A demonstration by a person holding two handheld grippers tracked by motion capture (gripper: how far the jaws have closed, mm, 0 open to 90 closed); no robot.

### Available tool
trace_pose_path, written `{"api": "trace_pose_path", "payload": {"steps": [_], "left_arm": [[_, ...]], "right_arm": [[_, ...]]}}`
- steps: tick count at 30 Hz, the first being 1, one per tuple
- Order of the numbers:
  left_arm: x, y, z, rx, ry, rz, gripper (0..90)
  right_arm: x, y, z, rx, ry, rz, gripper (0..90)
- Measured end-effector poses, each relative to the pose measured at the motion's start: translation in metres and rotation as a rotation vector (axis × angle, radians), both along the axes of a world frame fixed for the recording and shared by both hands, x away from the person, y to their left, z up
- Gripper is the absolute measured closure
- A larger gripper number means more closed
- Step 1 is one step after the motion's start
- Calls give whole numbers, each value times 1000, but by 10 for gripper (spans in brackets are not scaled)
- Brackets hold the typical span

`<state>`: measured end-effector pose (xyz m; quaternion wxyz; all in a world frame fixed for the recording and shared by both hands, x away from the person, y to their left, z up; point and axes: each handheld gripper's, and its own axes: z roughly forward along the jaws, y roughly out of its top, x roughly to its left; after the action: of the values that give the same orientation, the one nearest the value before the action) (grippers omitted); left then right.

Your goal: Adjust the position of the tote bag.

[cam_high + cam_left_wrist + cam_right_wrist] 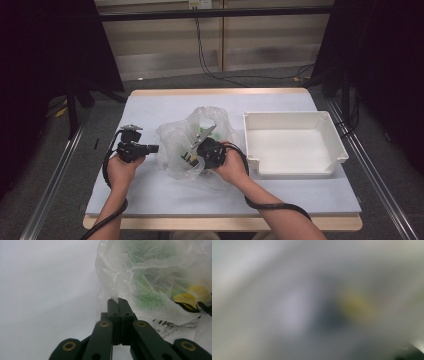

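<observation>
My left gripper [117,300] has its two black jaws pressed together, and a thin fold of the crinkled clear plastic bag [155,277] is pinched between the tips, so it is clamped on the bag's edge. In the high view the left gripper [152,148] lies level in my left hand [122,167], pointing toward the bag [175,137], whose near side meets the jaw tips.

Just past the tips, in the left gripper view, the bag bulges up and away to one side. Through the film I see green contents [147,296], a yellow patch [186,298] with black markings, and some black print lower down. To the other side of the jaws there is only the pale table cover [37,290].

My right gripper [202,148] is buried in the bag's opposite side, held in my right hand [232,165]. Its jaw tips are covered by plastic in the high view, and the right gripper view is a grey blur with one yellowish smear; I take the jaws as closed, but what, if anything, they hold I cannot tell.

Beyond the right gripper, away from the bag, a shallow white square plastic tray [335,150] sits on the table, apart from the bag. A black cable [272,205] trails back along my right forearm.
</observation>
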<state>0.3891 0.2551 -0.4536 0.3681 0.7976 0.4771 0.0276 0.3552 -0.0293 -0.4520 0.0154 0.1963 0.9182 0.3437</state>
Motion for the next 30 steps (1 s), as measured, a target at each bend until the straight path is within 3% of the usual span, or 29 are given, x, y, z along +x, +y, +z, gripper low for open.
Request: {"api": "trace_pose_path", "payload": {"steps": [3,5,9,12,14,15,17,18,22,25,30], "left_arm": [[-6,9,-8,31,21,22,900],[-9,15,-11,48,44,5,900],[-16,20,-17,54,48,15,900],[-18,23,-19,33,45,34,900],[-18,23,-17,46,43,2,893],[-19,22,-15,57,32,-5,866],[-19,22,-12,24,-2,-7,650],[-19,23,-8,7,11,-17,641],[-19,21,5,-26,-9,-32,527],[-17,18,15,-24,-36,-39,416],[-11,13,30,-1,-76,-52,324]], "right_arm": [[-3,-2,-1,-3,2,-7,875],[-5,-4,-2,-13,3,-12,881],[-6,-11,-5,-25,20,-26,894],[-6,-14,-7,-40,21,-28,898],[-7,-16,-8,-38,27,-31,897],[-7,-16,-8,-38,26,-36,897],[-7,-16,-7,-34,19,-34,897],[-7,-16,-7,-36,16,-30,897],[-6,-17,-6,-35,18,-34,896],[-6,-17,-7,-33,18,-34,896],[-5,-16,-9,-32,18,-30,896]]}}
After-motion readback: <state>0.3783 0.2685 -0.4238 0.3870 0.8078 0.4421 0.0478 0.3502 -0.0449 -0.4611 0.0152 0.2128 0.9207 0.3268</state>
